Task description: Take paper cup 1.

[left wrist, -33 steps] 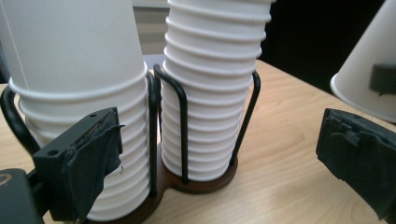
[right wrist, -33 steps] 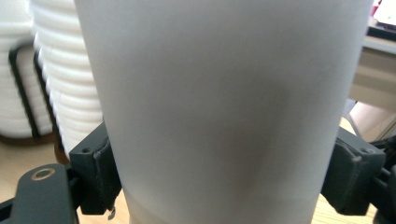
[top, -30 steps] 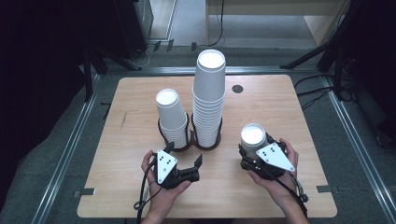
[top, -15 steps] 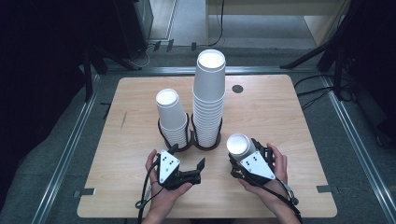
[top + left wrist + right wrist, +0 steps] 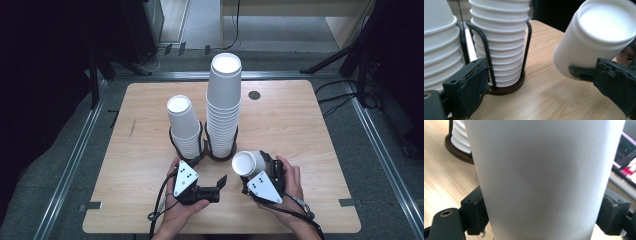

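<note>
Two stacks of white paper cups stand upside down in black wire holders at mid-table: a tall stack (image 5: pixel 224 105) (image 5: pixel 501 42) and a shorter stack (image 5: pixel 184 125) (image 5: pixel 439 50). My right gripper (image 5: pixel 256 170) (image 5: pixel 544 217) is shut on a single white cup (image 5: pixel 249 163) (image 5: pixel 544 175), and its pads (image 5: pixel 477 212) press both sides. The cup (image 5: pixel 596 37) is tilted, its closed base toward the left, just in front of the tall stack. My left gripper (image 5: pixel 218 189) (image 5: pixel 544 85) rests open near the table's front, pointing right, with nothing between its fingers.
The wooden table (image 5: pixel 300 125) has a small dark round hole (image 5: pixel 254 95) at the back right. The tall stack's holder stands on a brown round base (image 5: pixel 509 87) (image 5: pixel 456 151). Metal rails and dark floor surround the table; a person's hands hold both grippers at the front edge.
My right gripper has carried the cup left and down, closer to the left gripper, and the cup has tipped over toward the left. The left gripper has stayed put.
</note>
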`<state>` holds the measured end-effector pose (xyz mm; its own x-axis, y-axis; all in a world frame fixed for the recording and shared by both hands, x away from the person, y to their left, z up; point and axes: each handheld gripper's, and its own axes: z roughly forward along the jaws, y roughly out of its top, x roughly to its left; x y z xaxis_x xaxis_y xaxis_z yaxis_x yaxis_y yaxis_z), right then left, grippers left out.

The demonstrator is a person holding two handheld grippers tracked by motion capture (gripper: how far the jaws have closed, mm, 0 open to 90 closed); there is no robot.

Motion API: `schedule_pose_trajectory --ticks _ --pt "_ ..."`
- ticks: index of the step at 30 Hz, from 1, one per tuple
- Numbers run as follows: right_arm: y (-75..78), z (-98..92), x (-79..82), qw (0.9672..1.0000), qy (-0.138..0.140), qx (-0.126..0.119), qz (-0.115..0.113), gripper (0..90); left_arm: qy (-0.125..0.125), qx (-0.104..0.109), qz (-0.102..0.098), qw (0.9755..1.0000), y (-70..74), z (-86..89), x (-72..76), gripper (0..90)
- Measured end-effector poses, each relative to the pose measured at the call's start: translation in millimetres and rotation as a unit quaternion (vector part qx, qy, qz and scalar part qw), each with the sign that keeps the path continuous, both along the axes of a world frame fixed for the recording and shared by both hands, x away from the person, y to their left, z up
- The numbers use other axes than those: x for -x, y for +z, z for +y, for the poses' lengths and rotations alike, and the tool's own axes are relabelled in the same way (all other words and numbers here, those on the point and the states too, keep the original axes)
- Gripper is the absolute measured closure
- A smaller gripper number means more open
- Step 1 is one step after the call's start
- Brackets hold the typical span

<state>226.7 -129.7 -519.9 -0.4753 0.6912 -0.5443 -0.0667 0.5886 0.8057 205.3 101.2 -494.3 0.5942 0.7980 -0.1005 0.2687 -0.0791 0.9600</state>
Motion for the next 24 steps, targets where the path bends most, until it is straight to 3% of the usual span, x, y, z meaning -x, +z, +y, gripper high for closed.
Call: schedule_pose_trajectory --ticks 1,6,10,17,24 --pt "0.0 0.0 0.0 1.0000 0.000 0.000 0.000 15.1 0.000 0.000 0.000 1.0000 0.0 0.0 0.0 1.0" --pt "-4.5 10.6 7.4 0.9984 0.007 0.048 -0.027 15.1 -0.021 0.002 -0.009 0.9997 3.7 -2.8 4.5 4.4" --pt "-3.3 14.0 11.2 0.9975 0.013 0.058 -0.039 15.1 -0.052 0.003 -0.006 0.9986 4.1 -3.8 5.3 4.5" --pt "-2.5 14.6 12.1 0.9968 0.018 0.063 -0.045 15.1 -0.078 -0.001 -0.007 0.9969 4.6 -5.7 6.1 4.5" --pt "-5.1 19.5 16.5 0.9950 0.044 0.074 -0.049 15.1 -0.106 -0.014 -0.007 0.9942 3.8 -11.8 8.8 5.2"
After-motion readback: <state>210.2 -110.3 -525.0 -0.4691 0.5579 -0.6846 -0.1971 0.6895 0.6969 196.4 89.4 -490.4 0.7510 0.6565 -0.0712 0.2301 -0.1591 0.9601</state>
